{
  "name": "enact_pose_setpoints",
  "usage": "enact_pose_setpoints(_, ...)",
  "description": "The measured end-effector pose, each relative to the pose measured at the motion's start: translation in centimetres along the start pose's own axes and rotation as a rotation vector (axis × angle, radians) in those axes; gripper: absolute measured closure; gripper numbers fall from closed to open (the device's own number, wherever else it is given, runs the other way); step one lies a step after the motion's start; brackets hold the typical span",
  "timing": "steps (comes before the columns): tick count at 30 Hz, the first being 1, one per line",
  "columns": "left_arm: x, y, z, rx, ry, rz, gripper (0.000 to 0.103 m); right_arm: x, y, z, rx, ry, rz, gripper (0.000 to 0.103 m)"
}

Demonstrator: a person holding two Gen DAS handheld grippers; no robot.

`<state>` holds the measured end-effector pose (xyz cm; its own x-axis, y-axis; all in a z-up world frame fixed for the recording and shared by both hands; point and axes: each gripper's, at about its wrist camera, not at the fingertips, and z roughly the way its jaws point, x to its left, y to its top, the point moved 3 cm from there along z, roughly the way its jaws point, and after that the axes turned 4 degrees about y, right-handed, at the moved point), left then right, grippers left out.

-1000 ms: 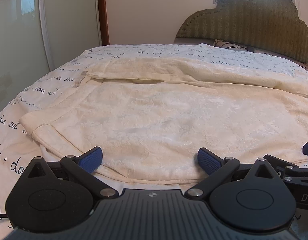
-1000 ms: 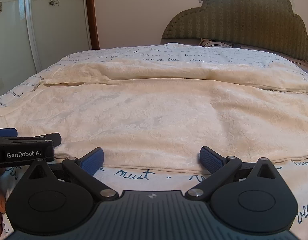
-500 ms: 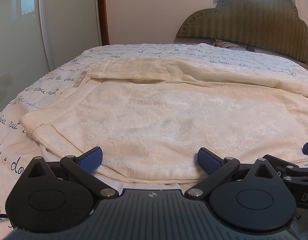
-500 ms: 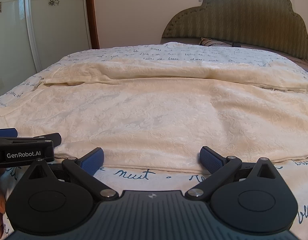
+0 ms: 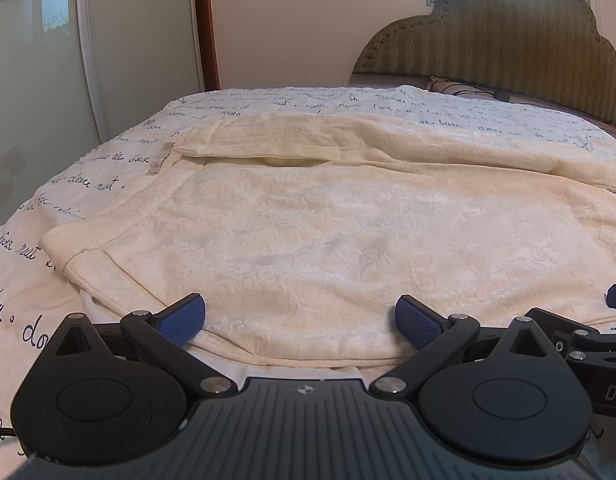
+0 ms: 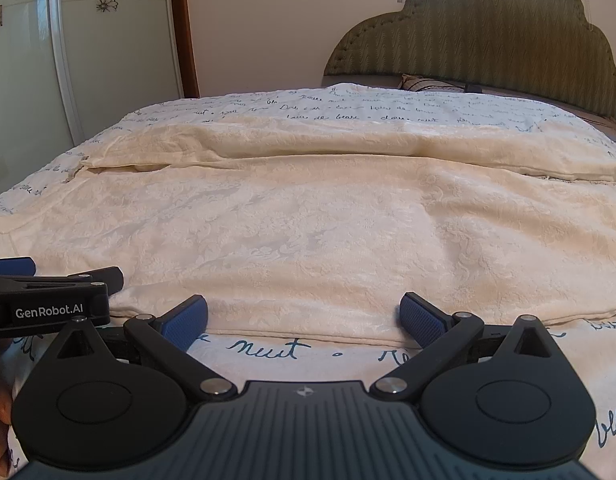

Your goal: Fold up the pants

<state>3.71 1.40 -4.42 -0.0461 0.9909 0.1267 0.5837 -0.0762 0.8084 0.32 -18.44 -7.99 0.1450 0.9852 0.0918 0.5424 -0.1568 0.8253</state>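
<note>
Cream textured pants (image 5: 315, 220) lie spread flat across the bed, waistband end at the left, legs running right; they also fill the right wrist view (image 6: 327, 232). My left gripper (image 5: 300, 320) is open, its blue pads at the near hem of the pants. My right gripper (image 6: 304, 322) is open, its pads just at the near edge of the pants, over the sheet. The left gripper shows at the left edge of the right wrist view (image 6: 48, 292), and the right gripper shows at the right edge of the left wrist view (image 5: 587, 332).
The bed has a white sheet with dark cursive writing (image 6: 268, 348). A green padded headboard (image 5: 507, 40) stands at the far right, with a pillow (image 5: 459, 86) below it. A glass wardrobe door (image 5: 36, 80) is to the left.
</note>
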Motion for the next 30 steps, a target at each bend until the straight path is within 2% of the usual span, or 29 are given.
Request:
enact_pose_setpoints(8,-0.2,0.0,0.0,0.003,0.018,0.015,0.0,0.2,0.0,0.3,0.019,-0.007,-0.006,0.0)
enact_pose_setpoints(14,0.0,0.1,0.1,0.01,0.005,0.001,0.0,0.1,0.2,0.2,0.027,-0.002,-0.014,0.0)
enact_pose_setpoints(16,0.3,0.1,0.0,0.006,-0.01,-0.014,0.0,0.1,0.2,-0.3,0.023,0.014,-0.016,0.0)
enact_pose_setpoints(19,0.9,0.2,-0.5,-0.005,-0.034,-0.04,0.001,0.1,0.7,-1.9,-0.006,0.084,-0.006,0.0)
enact_pose_setpoints(22,1.3,0.7,-1.1,-0.022,-0.055,-0.051,0.001,0.5,2.5,-4.0,-0.082,0.144,-0.054,0.0)
enact_pose_setpoints(25,1.4,2.3,-1.4,-0.032,-0.059,-0.037,0.001,1.4,5.4,-5.0,-0.173,0.168,-0.185,0.0)
enact_pose_setpoints(30,1.7,5.8,-0.8,-0.087,0.023,0.039,0.001,3.1,10.3,-1.4,-0.156,0.189,-0.318,0.0)
